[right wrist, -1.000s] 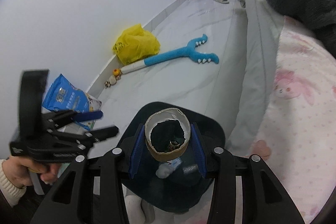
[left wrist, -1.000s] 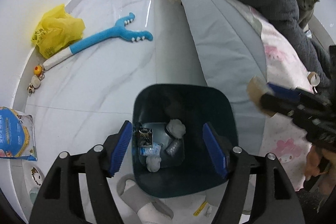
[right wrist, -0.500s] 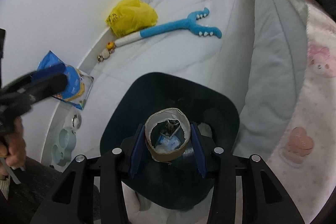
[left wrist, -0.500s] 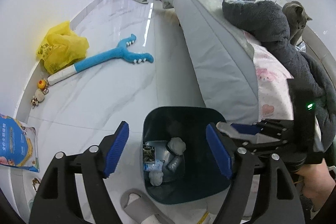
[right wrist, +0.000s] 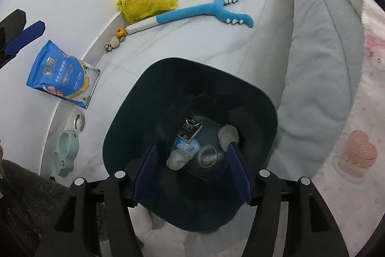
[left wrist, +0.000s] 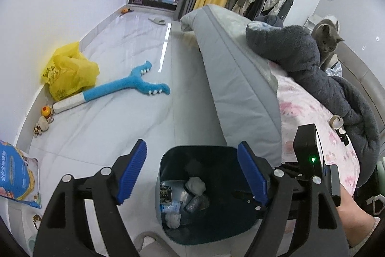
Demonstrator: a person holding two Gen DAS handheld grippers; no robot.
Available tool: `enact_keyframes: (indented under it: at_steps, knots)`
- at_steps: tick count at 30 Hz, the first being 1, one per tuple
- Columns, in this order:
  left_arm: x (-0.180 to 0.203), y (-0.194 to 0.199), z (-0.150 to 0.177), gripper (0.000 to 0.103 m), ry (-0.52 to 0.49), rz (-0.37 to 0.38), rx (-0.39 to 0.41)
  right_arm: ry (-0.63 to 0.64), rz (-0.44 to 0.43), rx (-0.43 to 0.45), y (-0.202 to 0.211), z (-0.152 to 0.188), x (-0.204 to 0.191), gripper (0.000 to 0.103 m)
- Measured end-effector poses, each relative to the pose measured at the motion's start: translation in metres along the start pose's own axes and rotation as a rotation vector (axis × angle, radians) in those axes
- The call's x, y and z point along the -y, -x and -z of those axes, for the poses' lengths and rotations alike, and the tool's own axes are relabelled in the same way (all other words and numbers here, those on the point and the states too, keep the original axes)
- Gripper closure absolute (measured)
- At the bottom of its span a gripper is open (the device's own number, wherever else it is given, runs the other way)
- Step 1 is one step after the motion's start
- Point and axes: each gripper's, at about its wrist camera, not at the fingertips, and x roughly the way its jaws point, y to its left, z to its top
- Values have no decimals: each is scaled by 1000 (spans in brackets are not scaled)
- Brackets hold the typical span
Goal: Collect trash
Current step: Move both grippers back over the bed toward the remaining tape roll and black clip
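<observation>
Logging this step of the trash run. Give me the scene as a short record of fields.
bin: dark teal plastic trash bin on white floor beside bed
contents: crumpled white tissue, dark snack packet, tape roll
left gripper: open, empty, above bin
right gripper: open, empty, over bin
left out: tape roll on pink bedsheet

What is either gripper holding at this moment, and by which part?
Nothing is held. The right gripper hangs open over the trash bin, with a tape roll lying at the bottom among other trash. The left gripper is open and empty too.
</observation>
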Motion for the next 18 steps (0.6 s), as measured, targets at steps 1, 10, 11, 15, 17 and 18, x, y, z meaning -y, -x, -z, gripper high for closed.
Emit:
enact_keyframes:
  at_steps: [1,10,11,15,17,18]
  knots:
    - [2,1,-1,23,0,4,8,-1,0,6,2,-1,2,41]
    - [30,4,-12,23,-17,47,49,-21,-33,95,37,1,17,37]
    - [34,4,-13,23,-22,50,51,-23,-36,104,41,2,19,37]
    - [53,2,-15,22,-43,68,55,-33,-38,132,56,6,28,37]
    - [63,0,-16,22,-59,74,57,-46,-39,143,64,9,35,37]
    - [68,0,-16,22,-67,76,57,-50,-45,149,67,10,36,37]
